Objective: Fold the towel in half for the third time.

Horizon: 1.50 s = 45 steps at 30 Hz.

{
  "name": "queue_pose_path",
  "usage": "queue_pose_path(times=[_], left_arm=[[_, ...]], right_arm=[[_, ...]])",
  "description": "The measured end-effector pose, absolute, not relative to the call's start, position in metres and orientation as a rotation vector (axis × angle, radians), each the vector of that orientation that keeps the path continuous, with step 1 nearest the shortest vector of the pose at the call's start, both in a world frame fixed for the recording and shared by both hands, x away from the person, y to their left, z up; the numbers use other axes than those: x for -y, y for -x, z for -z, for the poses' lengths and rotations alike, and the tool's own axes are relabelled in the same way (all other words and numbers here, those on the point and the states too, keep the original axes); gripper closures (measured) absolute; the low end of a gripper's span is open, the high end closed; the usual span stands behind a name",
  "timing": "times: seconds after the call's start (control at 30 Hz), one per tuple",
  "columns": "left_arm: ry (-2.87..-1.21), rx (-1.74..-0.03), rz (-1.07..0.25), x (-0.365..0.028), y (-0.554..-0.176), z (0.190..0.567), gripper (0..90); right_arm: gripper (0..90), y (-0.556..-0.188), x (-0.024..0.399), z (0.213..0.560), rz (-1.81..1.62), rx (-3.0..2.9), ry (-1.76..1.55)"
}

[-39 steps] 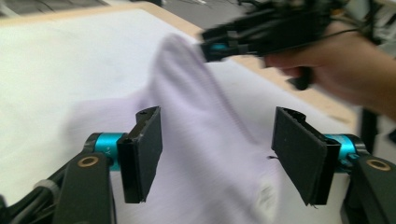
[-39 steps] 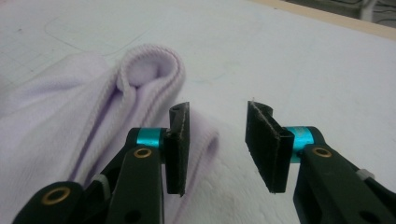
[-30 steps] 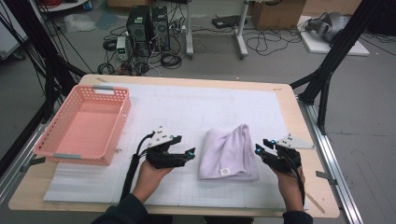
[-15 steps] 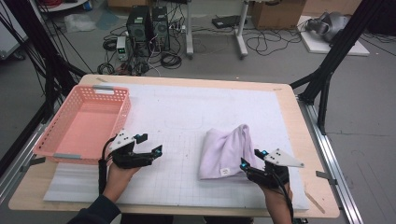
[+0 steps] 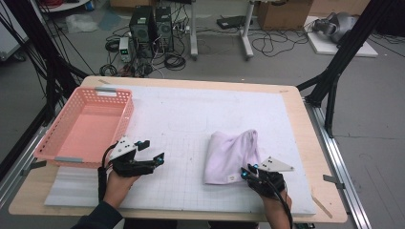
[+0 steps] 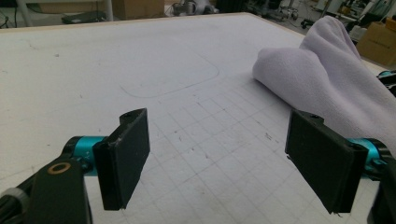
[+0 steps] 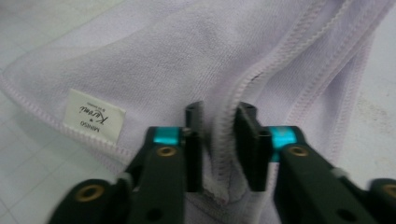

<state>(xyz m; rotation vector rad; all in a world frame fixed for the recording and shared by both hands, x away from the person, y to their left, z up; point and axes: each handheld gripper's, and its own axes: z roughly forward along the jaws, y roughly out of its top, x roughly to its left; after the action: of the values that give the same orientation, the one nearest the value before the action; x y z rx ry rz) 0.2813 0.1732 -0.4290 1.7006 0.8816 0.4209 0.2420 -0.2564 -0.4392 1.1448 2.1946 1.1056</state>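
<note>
Since a second ago: left gripper [image 5: 152, 151] drawn back toward seven o'clock, beside pink basket [image 5: 85, 125]; right gripper [image 5: 248, 171] brought in to the near edge of lilac towel [image 5: 232, 148], jaws just closing. Now pinched on the towel's stitched hem [image 7: 222, 140], fabric squeezed between both pads. Left jaws spread wide, holding nothing. Towel folded on white mat [image 5: 191, 114], around five o'clock of table centre.

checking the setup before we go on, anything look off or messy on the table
Nothing is spilled or damaged. The lilac towel lies loosely folded and rumpled, its near hem pinched between the jaws of the right gripper, which have just been closing. The left gripper is open over bare mat; the pink basket is empty.
</note>
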Motion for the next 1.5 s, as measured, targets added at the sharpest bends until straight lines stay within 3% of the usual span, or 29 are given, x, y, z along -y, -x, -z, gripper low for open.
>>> queue_pose_path(times=[0.17, 0.73, 0.97, 1.13, 1.4, 1.5], left_arm=[[-1.689, -0.893, -0.413, -0.175, -0.284, 0.431, 22.6], [-1.665, -0.937, -0.393, -0.179, -0.281, 0.434, 22.9], [-1.671, -0.947, -0.394, -0.180, -0.280, 0.437, 23.0], [-1.684, -0.938, -0.396, -0.179, -0.280, 0.437, 22.9], [-1.715, -0.928, -0.391, -0.175, -0.281, 0.440, 23.0], [-1.719, -0.933, -0.383, -0.174, -0.281, 0.442, 22.9]], right_arm=[[83.5, -0.241, 0.264, 0.437, -1.138, -2.188, -1.164], [82.9, -0.228, 0.298, 0.425, -1.068, -2.114, -1.304], [58.9, -0.226, 0.305, 0.420, -1.177, -2.048, -1.289], [53.7, -0.224, 0.309, 0.416, -1.214, -1.990, -1.277], [53.8, -0.233, 0.309, 0.409, -1.241, -1.935, -1.271], [62.4, -0.239, 0.300, 0.409, -1.268, -1.984, -1.253]])
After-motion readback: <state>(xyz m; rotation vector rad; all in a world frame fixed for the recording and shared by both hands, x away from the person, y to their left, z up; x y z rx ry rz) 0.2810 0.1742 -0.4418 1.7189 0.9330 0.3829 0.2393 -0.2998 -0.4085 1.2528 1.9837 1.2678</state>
